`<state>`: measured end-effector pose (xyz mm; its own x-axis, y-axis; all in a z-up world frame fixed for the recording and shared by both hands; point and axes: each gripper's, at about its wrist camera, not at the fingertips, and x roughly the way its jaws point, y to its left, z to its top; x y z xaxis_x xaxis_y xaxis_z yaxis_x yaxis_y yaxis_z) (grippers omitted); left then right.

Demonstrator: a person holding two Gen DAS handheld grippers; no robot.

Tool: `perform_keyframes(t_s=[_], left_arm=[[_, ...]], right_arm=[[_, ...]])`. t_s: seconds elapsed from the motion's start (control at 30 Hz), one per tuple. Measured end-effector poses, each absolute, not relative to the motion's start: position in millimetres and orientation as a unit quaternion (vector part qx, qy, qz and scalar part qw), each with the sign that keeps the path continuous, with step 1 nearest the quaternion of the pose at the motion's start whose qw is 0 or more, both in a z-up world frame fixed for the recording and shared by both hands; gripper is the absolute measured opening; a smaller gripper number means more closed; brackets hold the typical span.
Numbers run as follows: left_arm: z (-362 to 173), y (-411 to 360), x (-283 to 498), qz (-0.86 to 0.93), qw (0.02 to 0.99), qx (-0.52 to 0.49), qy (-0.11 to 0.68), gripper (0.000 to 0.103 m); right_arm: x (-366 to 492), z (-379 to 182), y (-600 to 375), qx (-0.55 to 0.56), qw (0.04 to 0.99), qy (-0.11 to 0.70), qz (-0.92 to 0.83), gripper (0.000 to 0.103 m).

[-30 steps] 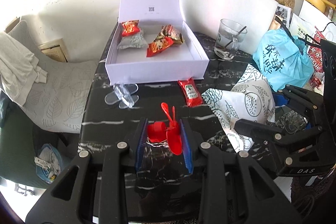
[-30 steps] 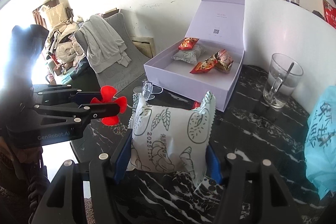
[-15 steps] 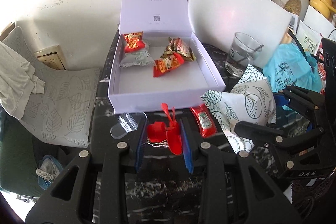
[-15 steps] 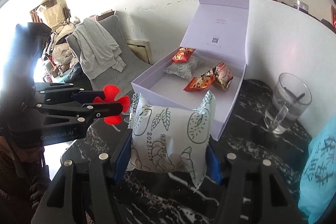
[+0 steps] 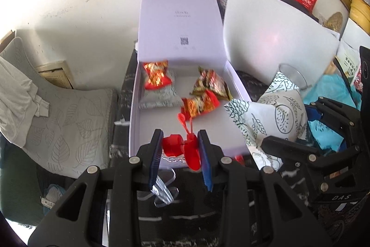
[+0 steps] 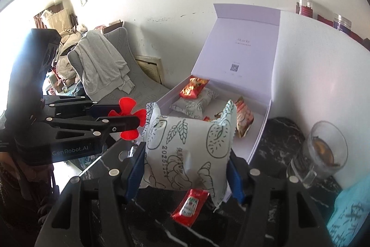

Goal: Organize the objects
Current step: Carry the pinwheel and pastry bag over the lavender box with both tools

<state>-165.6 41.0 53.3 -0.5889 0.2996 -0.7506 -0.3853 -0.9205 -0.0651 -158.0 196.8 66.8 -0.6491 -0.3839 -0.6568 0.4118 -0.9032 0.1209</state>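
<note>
My left gripper [image 5: 180, 149] is shut on a small red plastic propeller [image 5: 185, 147], held over the near wall of the open lilac box [image 5: 136, 112]. The propeller [image 6: 128, 118] also shows between the left fingers in the right wrist view. My right gripper [image 6: 187, 168] is shut on a white snack packet printed with leaf and bread drawings [image 6: 187, 149], just right of the left one, at the box's near right corner. Several snack packets [image 5: 159, 85] lie inside the box. A red ketchup sachet [image 6: 189, 206] lies on the black marble table below the packet.
A clear plastic propeller [image 5: 161, 189] lies on the table before the box. A glass mug [image 6: 323, 154] and a blue bag [image 6: 346, 212] stand to the right, a white board [image 5: 277, 43] behind them. A grey chair [image 5: 57, 119] with clothing stands left of the table.
Both grippers have moved forward together towards the box, each keeping its grip. The box now fills the middle of both views, and the ketchup sachet and clear propeller lie beneath the fingers.
</note>
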Motion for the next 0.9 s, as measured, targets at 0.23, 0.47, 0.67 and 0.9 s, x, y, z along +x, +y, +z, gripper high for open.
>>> perform_keyframes(t_s=[0.23,0.47,0.67,0.9], left_arm=[[63.9,50.2,-197.3,0.898,0.183,-0.396,0.059,0.029],[57.3,54.3,-226.5,0.910,0.144,-0.382,0.068,0.029],[39.3,56.1,-256.0,0.906,0.134,-0.395,0.070,0.029],[3.6,54.5,-277.5,0.891,0.135,-0.428,0.059,0.029]], right_arm=[[-189.9,78.9,199.9,0.344,0.219,0.014,-0.913,0.064],[-227.7,77.9,199.6,0.339,0.209,0.006,-0.917,0.064],[-256.4,60.3,200.0,0.346,0.207,0.002,-0.915,0.064],[-281.2,41.9,200.6,0.367,0.203,0.004,-0.908,0.064]])
